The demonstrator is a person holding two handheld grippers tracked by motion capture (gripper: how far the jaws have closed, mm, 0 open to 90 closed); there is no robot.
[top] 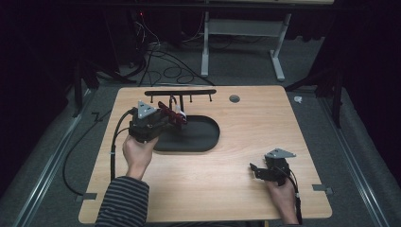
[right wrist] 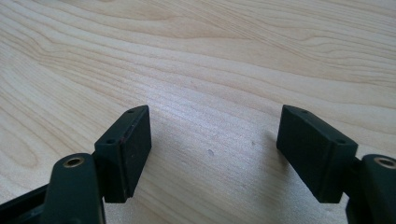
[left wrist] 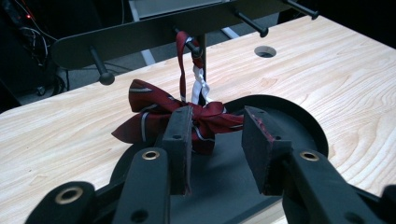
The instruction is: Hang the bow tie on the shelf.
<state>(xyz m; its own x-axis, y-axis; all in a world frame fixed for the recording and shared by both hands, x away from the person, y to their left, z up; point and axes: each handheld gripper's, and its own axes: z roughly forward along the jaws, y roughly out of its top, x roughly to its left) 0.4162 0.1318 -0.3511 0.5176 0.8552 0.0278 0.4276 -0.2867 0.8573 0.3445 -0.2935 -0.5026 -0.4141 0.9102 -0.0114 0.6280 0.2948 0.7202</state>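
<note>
Table of pale wood (top: pixel 246 156) seen from the high view, with a dark oval tray (top: pixel 205 137) left of centre and a black peg rack (top: pixel 179 92) standing along the tray's far edge. Left gripper (top: pixel 176 118) held over the tray's left part, close under the rack, where a dark red striped bow tie (top: pixel 168 112) dangles from a peg. Right gripper (top: pixel 255 171) parked low near the table's right front, well apart from tray and rack. Next, the left gripper view: bow tie (left wrist: pixel 187 116) hanging by its red-and-white band looped over a middle peg of the rack (left wrist: pixel 154 30), bow just above the tray (left wrist: pixel 299 116). Left gripper (left wrist: pixel 215 133) parted about halfway, left pad (left wrist: pixel 181 135) touching or just in front of the bow's knot, right pad clear of the fabric; no clamp on the cloth. Likely a release after hanging: best done by opening a little wider and backing straight away from the peg, low and slow, so no pad drags the bow and tugs the band off. Worth checking that the loop sits well behind the peg's knob first. Last, the right gripper view: right gripper (right wrist: pixel 212 149) wide apart over bare wood (right wrist: pixel 210 56), nothing between the pads, idle.
</note>
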